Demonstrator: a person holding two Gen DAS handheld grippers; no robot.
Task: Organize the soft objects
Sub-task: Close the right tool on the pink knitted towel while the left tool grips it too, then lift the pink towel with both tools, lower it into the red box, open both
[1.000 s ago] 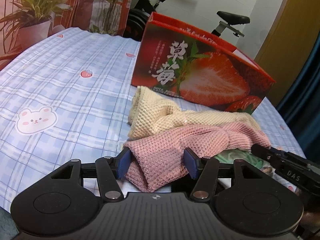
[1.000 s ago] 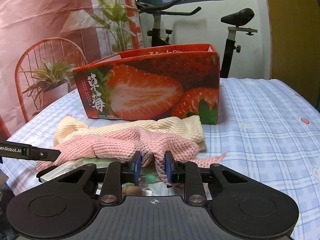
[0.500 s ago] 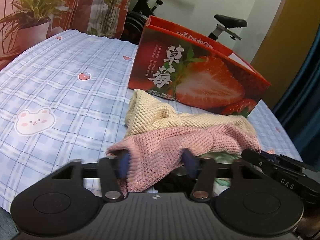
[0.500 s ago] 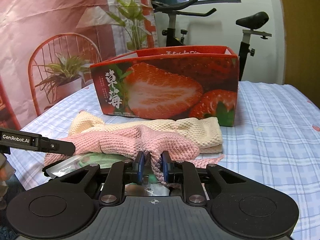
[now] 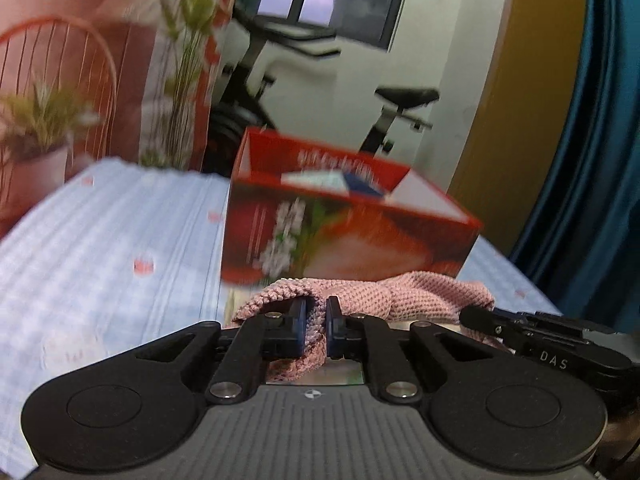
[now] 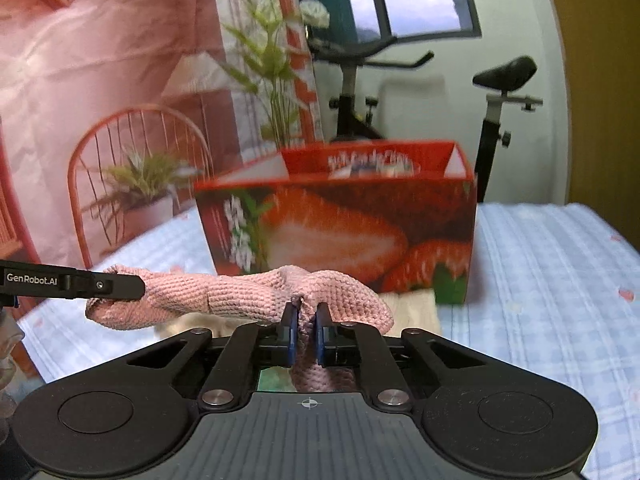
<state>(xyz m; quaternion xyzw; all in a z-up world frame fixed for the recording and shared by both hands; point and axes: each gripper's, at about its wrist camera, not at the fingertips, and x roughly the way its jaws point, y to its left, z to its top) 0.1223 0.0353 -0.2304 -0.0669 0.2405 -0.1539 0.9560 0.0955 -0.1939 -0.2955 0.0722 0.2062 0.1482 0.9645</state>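
A pink knitted cloth (image 5: 372, 296) hangs stretched between both grippers, lifted off the table. My left gripper (image 5: 317, 326) is shut on one end of it; its blue pads pinch a fold. My right gripper (image 6: 305, 330) is shut on the other end of the pink cloth (image 6: 240, 292). Each tool shows in the other's view: the right gripper (image 5: 532, 332) at the right edge, the left gripper (image 6: 72, 284) at the left edge. A cream knitted cloth (image 6: 412, 312) still lies on the table below, mostly hidden. Behind stands an open red strawberry box (image 6: 360, 224), also blurred in the left wrist view (image 5: 344, 232).
The table wears a blue checked cloth (image 6: 552, 280). Something blue and white lies inside the box (image 5: 340, 180). A potted plant (image 6: 144, 196) and an orange wire chair (image 6: 104, 152) stand at the left, an exercise bike (image 6: 492, 100) behind the box.
The left jaws closed onto the pink cloth. Both grippers rose, lifting the pink cloth off the cream one, and the box opening has come into view.
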